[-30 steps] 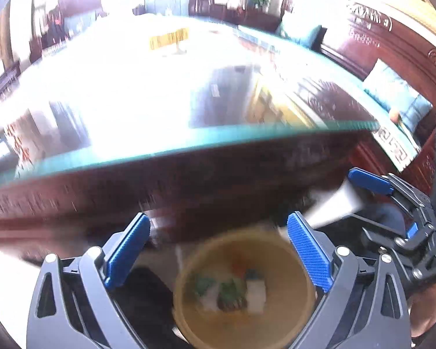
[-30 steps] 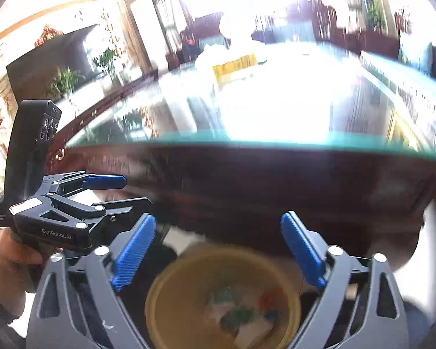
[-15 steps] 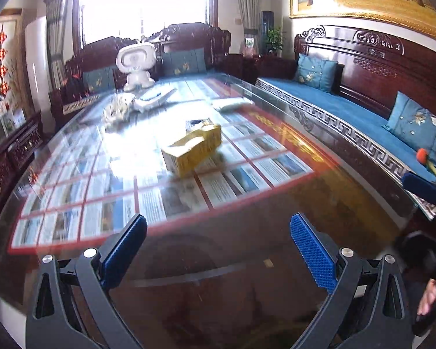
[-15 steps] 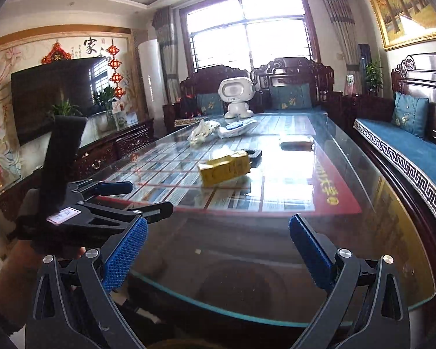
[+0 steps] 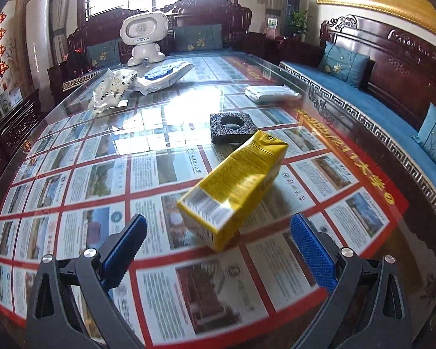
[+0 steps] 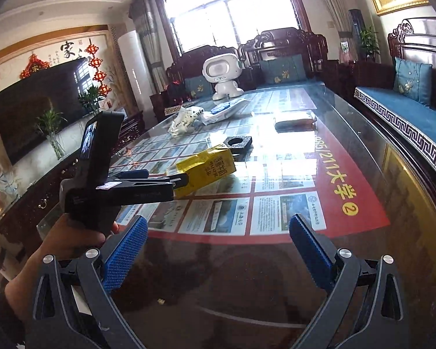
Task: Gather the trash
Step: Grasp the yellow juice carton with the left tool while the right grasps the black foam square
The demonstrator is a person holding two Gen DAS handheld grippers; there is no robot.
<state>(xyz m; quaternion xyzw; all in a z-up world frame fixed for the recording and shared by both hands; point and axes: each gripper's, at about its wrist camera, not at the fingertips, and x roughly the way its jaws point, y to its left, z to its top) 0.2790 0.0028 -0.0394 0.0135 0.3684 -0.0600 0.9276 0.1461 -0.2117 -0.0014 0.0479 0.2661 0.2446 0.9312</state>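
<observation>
A crushed yellow carton [image 5: 235,186] lies on its side on the glass table [image 5: 363,261]; in the right wrist view the yellow carton [image 6: 206,168] sits mid-table. My left gripper [image 5: 218,244] is open, its blue pads just short of the carton's near end. In the right wrist view the left gripper [image 6: 171,179] reaches in from the left beside the carton, held by a hand [image 6: 69,238]. My right gripper [image 6: 218,241] is open and empty, over the table's near edge. Behind the carton lies a black foam block [image 5: 232,125] with a round hole.
Farther back lie a crumpled white wrapper [image 5: 110,93], a white-and-blue bag [image 5: 165,75], a flat white packet [image 5: 270,93] and a white robot toy [image 5: 144,40]. A blue-cushioned wooden bench [image 5: 378,110] runs along the right; a TV [image 6: 37,107] stands left.
Both grippers rose from below the table edge, where a bin with trash was seen, to above the tabletop. The left gripper has moved forward up to the yellow carton.
</observation>
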